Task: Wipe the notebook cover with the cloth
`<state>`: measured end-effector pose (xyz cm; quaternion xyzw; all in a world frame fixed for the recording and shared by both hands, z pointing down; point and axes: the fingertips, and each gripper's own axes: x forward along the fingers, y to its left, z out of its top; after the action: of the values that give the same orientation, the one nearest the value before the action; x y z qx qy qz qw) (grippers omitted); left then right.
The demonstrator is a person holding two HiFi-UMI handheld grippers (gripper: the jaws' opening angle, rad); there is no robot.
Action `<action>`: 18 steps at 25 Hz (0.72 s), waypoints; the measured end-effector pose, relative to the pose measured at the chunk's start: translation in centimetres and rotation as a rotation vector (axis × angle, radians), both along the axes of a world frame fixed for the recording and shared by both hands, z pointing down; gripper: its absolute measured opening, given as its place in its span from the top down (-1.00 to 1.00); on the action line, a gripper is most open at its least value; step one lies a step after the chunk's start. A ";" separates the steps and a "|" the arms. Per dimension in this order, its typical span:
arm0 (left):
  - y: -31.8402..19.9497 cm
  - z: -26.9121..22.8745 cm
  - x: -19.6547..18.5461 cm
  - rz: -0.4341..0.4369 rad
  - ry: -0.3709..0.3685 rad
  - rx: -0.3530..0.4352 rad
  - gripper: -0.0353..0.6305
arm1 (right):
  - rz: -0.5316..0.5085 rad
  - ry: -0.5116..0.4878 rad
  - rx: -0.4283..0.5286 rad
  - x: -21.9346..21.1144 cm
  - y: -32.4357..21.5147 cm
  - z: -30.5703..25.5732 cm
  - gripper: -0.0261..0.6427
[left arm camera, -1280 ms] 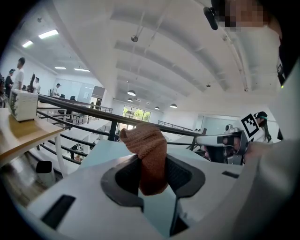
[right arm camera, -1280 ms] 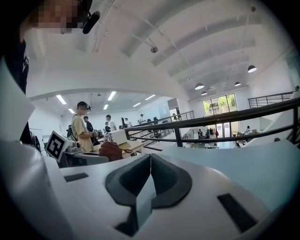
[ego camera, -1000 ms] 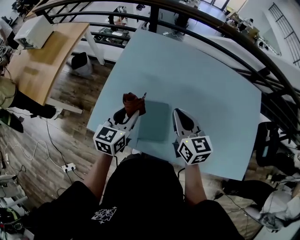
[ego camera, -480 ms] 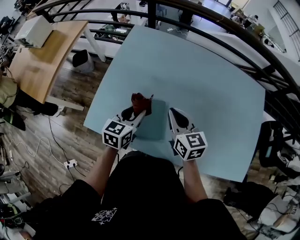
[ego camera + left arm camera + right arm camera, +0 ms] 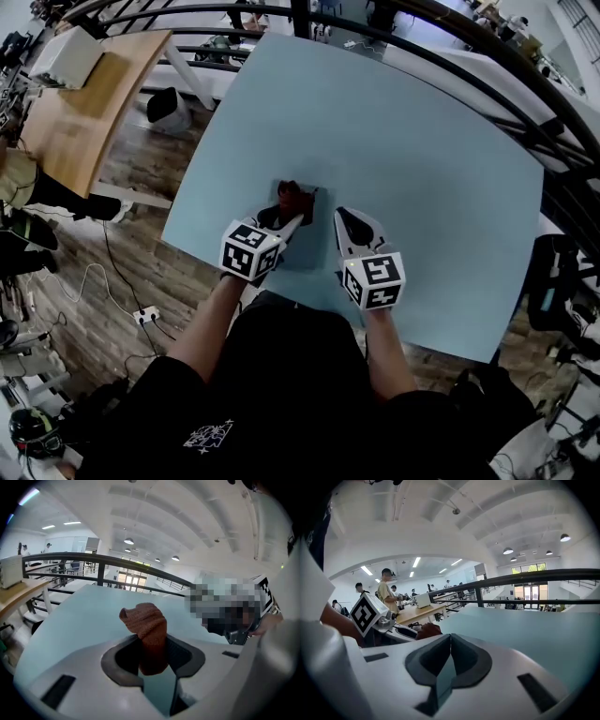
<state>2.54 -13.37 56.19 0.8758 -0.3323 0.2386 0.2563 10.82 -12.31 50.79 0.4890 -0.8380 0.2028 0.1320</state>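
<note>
The left gripper (image 5: 151, 665) clamped the soft, limp cloth (image 5: 148, 629) at the far edge of the notebook (image 5: 317, 241) (light, likely to slide when rubbed), while the right gripper (image 5: 449, 640) sat closed and empty by its right edge.

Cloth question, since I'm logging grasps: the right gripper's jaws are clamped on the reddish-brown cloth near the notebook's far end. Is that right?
No. It is the left gripper whose jaws are clamped on the reddish-brown cloth near the notebook's far end, as the left gripper view shows. The right gripper is shut on nothing.
</note>
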 end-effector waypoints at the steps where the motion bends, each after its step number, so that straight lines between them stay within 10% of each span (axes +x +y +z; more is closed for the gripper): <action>1: -0.1 0.4 0.3 -0.001 -0.007 -0.009 0.47 | -0.001 -0.002 -0.005 0.1 0.0 0.3 0.90; 18: -3.6 4.1 4.9 0.030 0.030 -0.200 0.47 | 0.021 -0.036 -0.061 1.0 -1.6 3.0 0.90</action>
<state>7.39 -17.02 60.32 0.8542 -0.2900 0.2610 0.3437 11.82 -13.88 53.79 0.4896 -0.8286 0.2386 0.1297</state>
